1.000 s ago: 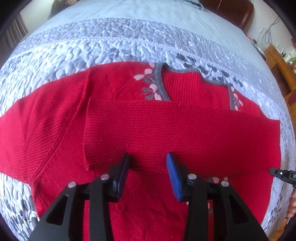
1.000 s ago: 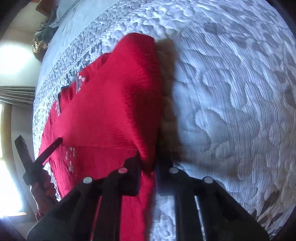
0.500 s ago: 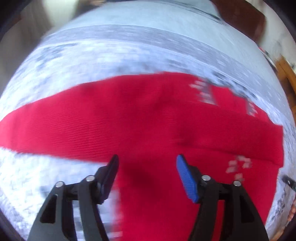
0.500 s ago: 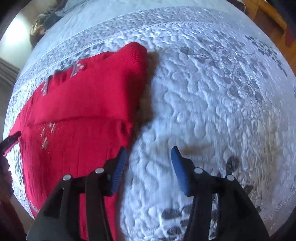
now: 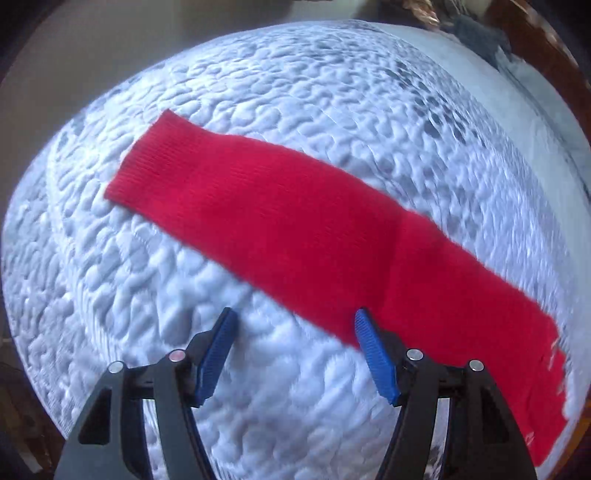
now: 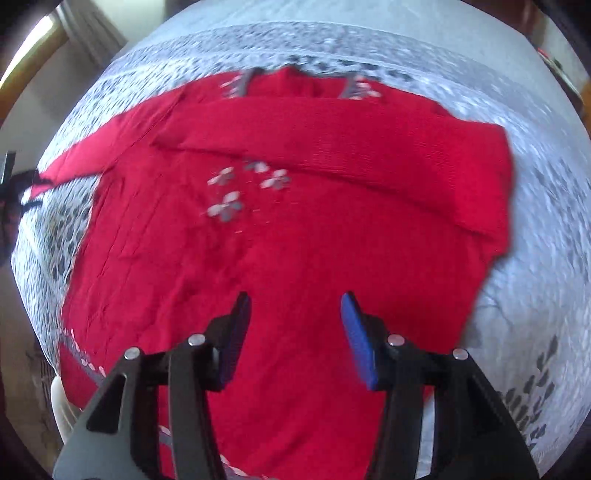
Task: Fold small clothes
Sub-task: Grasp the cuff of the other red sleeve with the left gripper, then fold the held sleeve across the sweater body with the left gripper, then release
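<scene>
A red knitted sweater point(image 6: 295, 251) with pale flower embroidery point(image 6: 236, 192) lies flat on the quilted bedspread point(image 6: 539, 258). One sleeve point(image 6: 369, 155) is folded across its chest. The other sleeve point(image 5: 280, 214) lies stretched out straight on the quilt, its cuff point(image 5: 147, 166) at the far end. My left gripper point(image 5: 294, 314) hangs open over bare quilt just beside that sleeve's near edge, with nothing between its blue pads point(image 5: 373, 354). My right gripper point(image 6: 294, 295) stands open above the lower middle of the sweater's body, holding nothing.
The grey-white bedspread point(image 5: 295, 110) ends close beyond the cuff, with floor past it. Dark wooden furniture point(image 5: 535, 40) and a dark bundle point(image 5: 476, 33) sit at the far right. A blurred dark shape point(image 6: 14, 192) shows by the stretched sleeve's end.
The left gripper slid from the sweater's body out along the stretched sleeve, and its jaws widened. The right gripper let go of the folded sleeve's edge, opened, and swung over the sweater's body.
</scene>
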The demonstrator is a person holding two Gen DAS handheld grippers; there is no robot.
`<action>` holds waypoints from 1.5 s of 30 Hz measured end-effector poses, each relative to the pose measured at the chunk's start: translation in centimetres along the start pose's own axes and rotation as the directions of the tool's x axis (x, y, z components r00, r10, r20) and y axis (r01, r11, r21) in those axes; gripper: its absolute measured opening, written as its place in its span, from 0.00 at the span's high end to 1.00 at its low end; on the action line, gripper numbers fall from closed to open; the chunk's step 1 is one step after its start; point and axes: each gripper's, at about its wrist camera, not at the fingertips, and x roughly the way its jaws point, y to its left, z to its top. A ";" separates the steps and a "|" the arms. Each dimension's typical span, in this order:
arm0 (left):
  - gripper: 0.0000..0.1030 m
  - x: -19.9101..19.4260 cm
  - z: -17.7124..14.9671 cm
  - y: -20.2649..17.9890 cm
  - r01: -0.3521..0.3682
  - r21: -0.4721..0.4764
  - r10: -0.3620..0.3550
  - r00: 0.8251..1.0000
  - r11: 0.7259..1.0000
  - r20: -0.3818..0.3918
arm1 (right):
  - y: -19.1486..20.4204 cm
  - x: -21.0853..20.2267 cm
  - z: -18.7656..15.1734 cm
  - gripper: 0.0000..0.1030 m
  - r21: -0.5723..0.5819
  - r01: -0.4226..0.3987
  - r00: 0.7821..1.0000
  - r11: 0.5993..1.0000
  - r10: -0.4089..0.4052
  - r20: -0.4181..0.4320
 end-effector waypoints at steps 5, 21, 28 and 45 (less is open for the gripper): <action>0.44 1.1 2.6 1.1 0.033 -0.080 -0.032 0.999 0.996 0.012 | 3.8 1.8 0.9 0.50 -0.055 -0.037 0.999 0.998 0.035 -0.025; 0.93 -5.9 -0.5 -7.2 0.085 0.189 -0.139 0.944 0.978 0.299 | 4.6 3.5 0.1 0.46 -0.060 -0.044 0.999 0.997 0.043 -0.021; 0.93 -8.6 -10.7 -24.2 0.015 0.644 -0.273 0.913 0.765 0.303 | 1.6 1.5 -1.7 0.44 0.002 -0.030 0.999 1.000 0.030 0.024; 0.31 -7.8 -11.8 -20.1 0.200 0.497 -0.272 0.959 0.845 0.077 | 0.2 0.6 -0.5 0.43 0.036 -0.065 0.997 0.997 0.063 0.049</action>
